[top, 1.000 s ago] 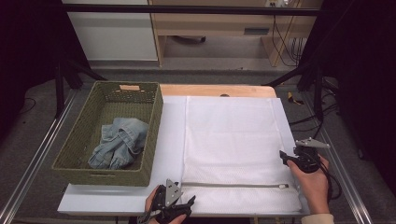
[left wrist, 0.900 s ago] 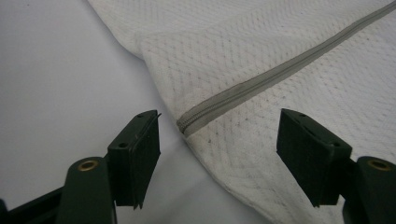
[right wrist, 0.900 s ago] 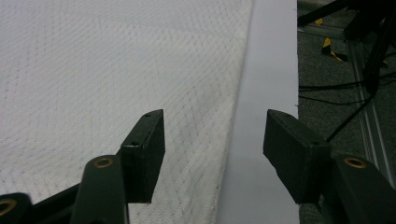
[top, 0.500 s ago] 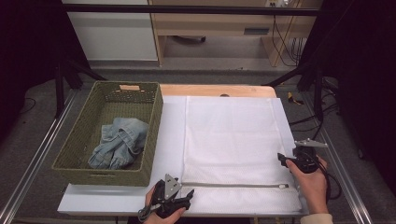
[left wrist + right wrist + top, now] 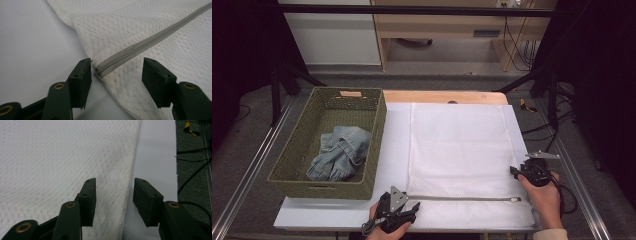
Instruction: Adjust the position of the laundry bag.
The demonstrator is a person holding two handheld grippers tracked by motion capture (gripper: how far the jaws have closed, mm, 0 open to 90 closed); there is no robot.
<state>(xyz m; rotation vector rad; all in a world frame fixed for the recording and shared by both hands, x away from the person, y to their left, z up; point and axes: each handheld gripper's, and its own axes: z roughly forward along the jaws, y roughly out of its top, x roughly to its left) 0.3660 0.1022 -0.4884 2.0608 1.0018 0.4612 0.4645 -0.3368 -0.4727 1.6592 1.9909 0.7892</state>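
Observation:
A white mesh laundry bag [image 5: 459, 155] lies flat on the table, its grey zipper [image 5: 464, 198] running along the near edge. My left gripper [image 5: 410, 207] is open at the bag's near left corner; in the left gripper view its jaws straddle the zipper's closed end [image 5: 101, 70] and the bag's edge [image 5: 140, 30]. My right gripper [image 5: 515, 171] is open at the bag's right edge, and in the right gripper view the bag's side hem [image 5: 127, 195] runs between its jaws. The zipper pull [image 5: 514, 199] sits at the right end.
A woven green basket [image 5: 372, 150] stands at the left of the table with folded blue jeans [image 5: 339, 152] inside. A white sheet [image 5: 394, 145] covers the tabletop. Cables [image 5: 569, 192] trail off the right side; metal rails flank the table.
My left gripper has slid right and slightly forward onto the bag's near left corner. The right gripper has shifted a little along the bag's right edge.

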